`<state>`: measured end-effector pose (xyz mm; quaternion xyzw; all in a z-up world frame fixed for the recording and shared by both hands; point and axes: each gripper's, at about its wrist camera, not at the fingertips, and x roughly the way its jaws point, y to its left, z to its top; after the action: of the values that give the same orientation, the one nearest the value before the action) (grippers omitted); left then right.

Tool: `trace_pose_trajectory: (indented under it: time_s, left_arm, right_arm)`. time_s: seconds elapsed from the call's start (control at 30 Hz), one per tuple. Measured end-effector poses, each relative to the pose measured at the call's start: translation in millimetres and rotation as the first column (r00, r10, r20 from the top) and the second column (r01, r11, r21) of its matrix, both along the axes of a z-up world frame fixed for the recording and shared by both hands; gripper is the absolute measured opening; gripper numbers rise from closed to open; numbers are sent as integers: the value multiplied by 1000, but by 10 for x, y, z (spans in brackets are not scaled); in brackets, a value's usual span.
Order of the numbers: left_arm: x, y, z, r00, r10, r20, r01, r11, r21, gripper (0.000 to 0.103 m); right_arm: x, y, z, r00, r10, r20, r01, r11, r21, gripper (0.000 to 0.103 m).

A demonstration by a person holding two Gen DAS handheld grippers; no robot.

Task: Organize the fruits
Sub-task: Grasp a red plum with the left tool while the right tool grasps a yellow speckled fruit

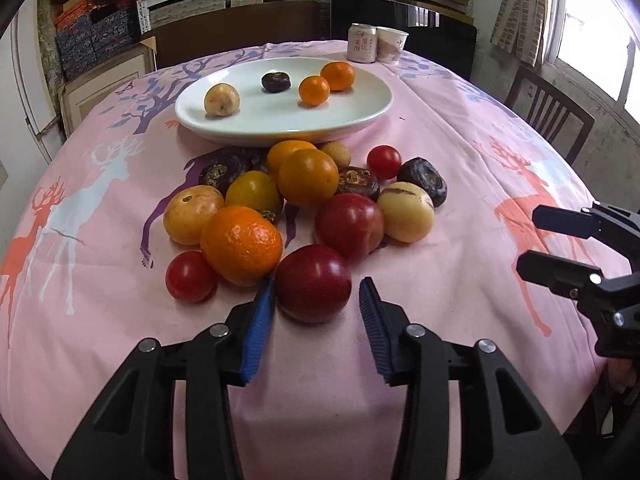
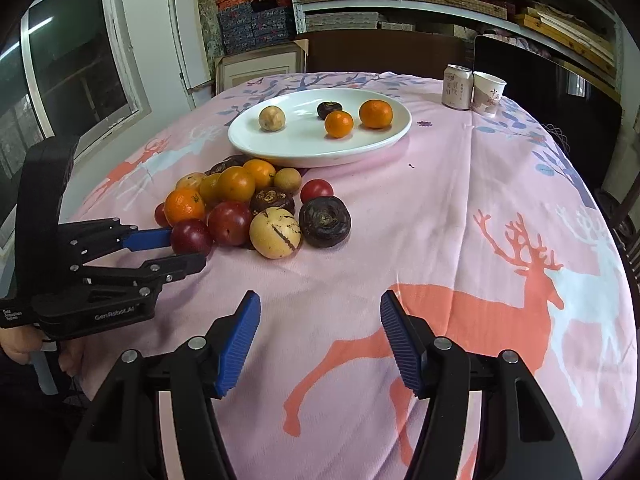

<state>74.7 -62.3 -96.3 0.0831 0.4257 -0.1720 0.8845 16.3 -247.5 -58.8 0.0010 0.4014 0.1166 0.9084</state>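
- The left gripper (image 1: 316, 296), black with blue ribbed pads, sits low at the centre of the left wrist view, its jaws spread a little wider than the round dark red plum (image 1: 313, 283) between them; the left pad is right against the plum, the right pad stands clear of it, so nothing is clamped.
- That plum lies at the near edge of a heap of loose fruit on the pink deer-print tablecloth (image 1: 460, 184), just beside a large orange mandarin (image 1: 241, 245) and a small red tomato (image 1: 191, 277).
- The oval white ceramic plate (image 1: 360, 118), in the upper middle of the frame behind the heap, holds 4 fruits: 2 small oranges, 1 dark piece and 1 pale tan one.
- The right gripper (image 2: 320, 320) hangs at the bottom centre of the right wrist view, jaws wide apart and empty above bare cloth.
- A drink can (image 2: 457, 87) and paper cup (image 2: 488, 93) stand touching at the upper right.
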Motion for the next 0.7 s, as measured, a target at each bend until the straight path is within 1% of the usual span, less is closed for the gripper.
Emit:
trace_pose_trajectory:
  time_s: [0.03,0.13,0.2,0.3,0.4,0.47,0.53,0.6,0.7]
  left_arm:
    - [8,10,-7,1000,9,0,-9,1000,-4,38]
    - [17,74,12,1000,11,-17,-12,999,-52,38]
    - [10,122,26,1000,12,-27,-14,997,-70,37]
    - [-86,210,107,1000,7,-13,-8,996,-92,37]
    - [-198,329,216,1000,5,11,-4,995,-102,37]
    - [-236,390,270,1000,8,27,-6,995,-96,37]
    - [-263,433,299,999,12,33,-9,996,-92,37]
    - [-272,470,295,999,14,31,-11,996,-87,37]
    - [-279,510,266,1000,16,25,-14,996,-85,37]
  right_arm:
    - [0,0,-7,1000,0,-1,0,1000,0,63]
    - [9,2,-19,1000,1,-3,-1,1000,4,63]
    - [29,15,-28,1000,5,-6,-5,1000,3,63]
    - [81,53,-38,1000,11,-19,-11,1000,0,63]
    - [186,129,-29,999,24,-25,-25,1000,-16,60]
    - [291,222,-28,998,48,-41,-49,999,-11,59]
    - [384,342,-50,996,75,-52,-76,997,-22,54]
    - [479,470,-88,994,96,-56,-98,994,-48,54]
    - [618,578,-142,992,103,-70,-108,992,-70,50]
